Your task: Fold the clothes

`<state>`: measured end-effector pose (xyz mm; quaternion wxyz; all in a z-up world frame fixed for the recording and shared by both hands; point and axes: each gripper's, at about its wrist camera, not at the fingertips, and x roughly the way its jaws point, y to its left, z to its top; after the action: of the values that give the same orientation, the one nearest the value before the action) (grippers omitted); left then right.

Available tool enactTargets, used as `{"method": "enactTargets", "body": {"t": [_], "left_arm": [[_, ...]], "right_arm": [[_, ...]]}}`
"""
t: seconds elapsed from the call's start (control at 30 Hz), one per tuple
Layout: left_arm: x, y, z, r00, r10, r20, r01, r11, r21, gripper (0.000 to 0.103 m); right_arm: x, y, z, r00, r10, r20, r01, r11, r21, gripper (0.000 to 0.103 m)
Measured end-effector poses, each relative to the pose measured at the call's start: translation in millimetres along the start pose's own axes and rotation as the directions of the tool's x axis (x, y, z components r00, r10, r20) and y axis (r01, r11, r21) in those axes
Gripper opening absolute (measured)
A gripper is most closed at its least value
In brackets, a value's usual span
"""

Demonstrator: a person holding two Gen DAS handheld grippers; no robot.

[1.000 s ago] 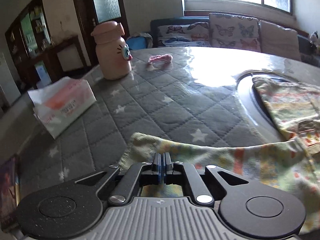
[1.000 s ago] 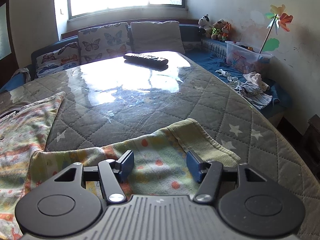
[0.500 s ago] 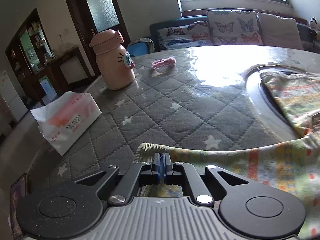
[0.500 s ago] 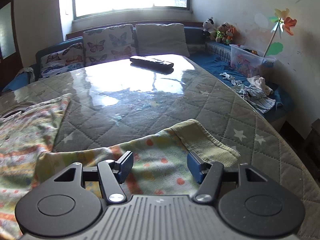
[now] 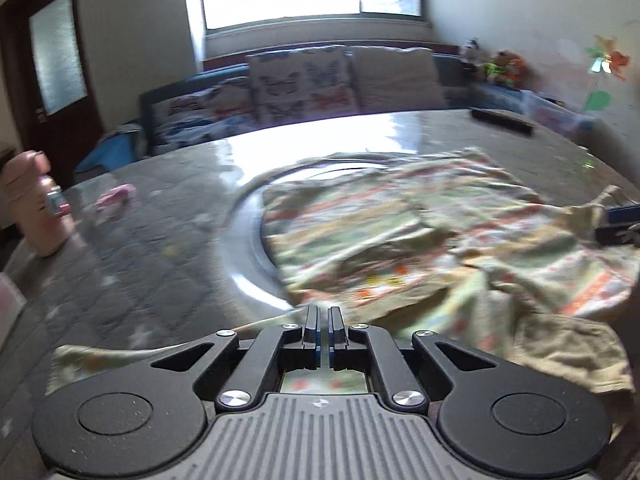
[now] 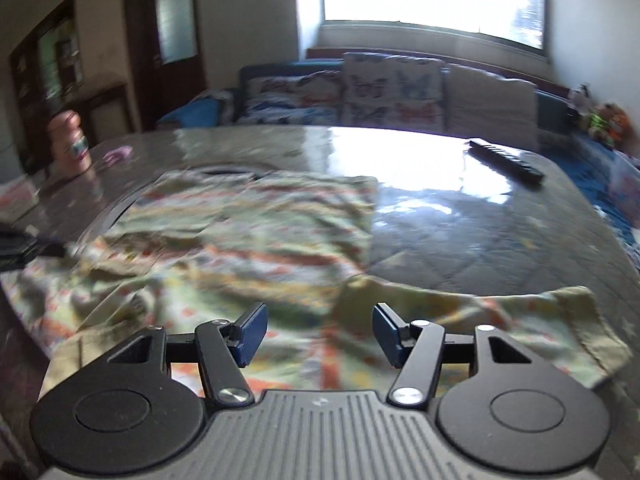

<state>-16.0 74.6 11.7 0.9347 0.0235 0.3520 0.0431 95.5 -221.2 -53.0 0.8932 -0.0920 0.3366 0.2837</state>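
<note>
Both views are smeared by motion blur, so the print on the garment (image 5: 400, 232) reads only as bands of orange, green and cream. It lies rumpled over the middle of the surface (image 5: 160, 248), partly covering a round inset ring there. In the left view the left gripper (image 5: 323, 332) has its fingers pressed almost together with a thin fold of the garment pinched between them — the cloth shows again in the gap behind the fingers. At that view's right edge a blue-tipped dark shape is cut off by the frame, too little to read.

The right view shows what the left cannot: the right gripper (image 6: 318, 334) with fingers spread wide, low over the garment's near hem and gripping nothing. A remote (image 6: 506, 160) lies well beyond the cloth. A pink bottle (image 6: 72, 140) stands at the far left — its contents hidden.
</note>
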Motion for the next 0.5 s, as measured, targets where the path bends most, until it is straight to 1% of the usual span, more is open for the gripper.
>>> {"method": "enactTargets", "body": {"t": [0.1,0.23,0.33,0.43,0.5], "left_arm": [[10.6,-21.6,3.7,0.999,-0.052,-0.007,0.052,0.997,0.052,0.005],[22.0,-41.6,2.2,0.992,-0.122,-0.029,0.124,0.987,0.106,0.005],[27.4,-50.2,-2.6,0.988,-0.147,-0.048,0.152,0.981,0.123,0.005],[24.4,-55.5,-4.6,0.983,-0.182,-0.038,0.185,0.973,0.139,0.005],[21.3,-57.8,-6.4,0.979,-0.198,-0.036,0.202,0.969,0.146,0.005]], "right_arm": [[4.6,21.1,-5.1,0.999,0.034,-0.026,-0.035,0.997,-0.069,0.056],[3.0,30.0,-11.6,0.998,0.046,-0.048,-0.051,0.992,-0.112,0.054],[2.2,35.1,-19.5,0.997,0.04,-0.073,-0.051,0.987,-0.152,0.054],[0.3,38.6,-23.5,0.996,0.037,-0.087,-0.052,0.983,-0.173,0.053],[-4.7,41.4,-23.4,0.996,0.038,-0.081,-0.052,0.982,-0.184,0.053]]}}
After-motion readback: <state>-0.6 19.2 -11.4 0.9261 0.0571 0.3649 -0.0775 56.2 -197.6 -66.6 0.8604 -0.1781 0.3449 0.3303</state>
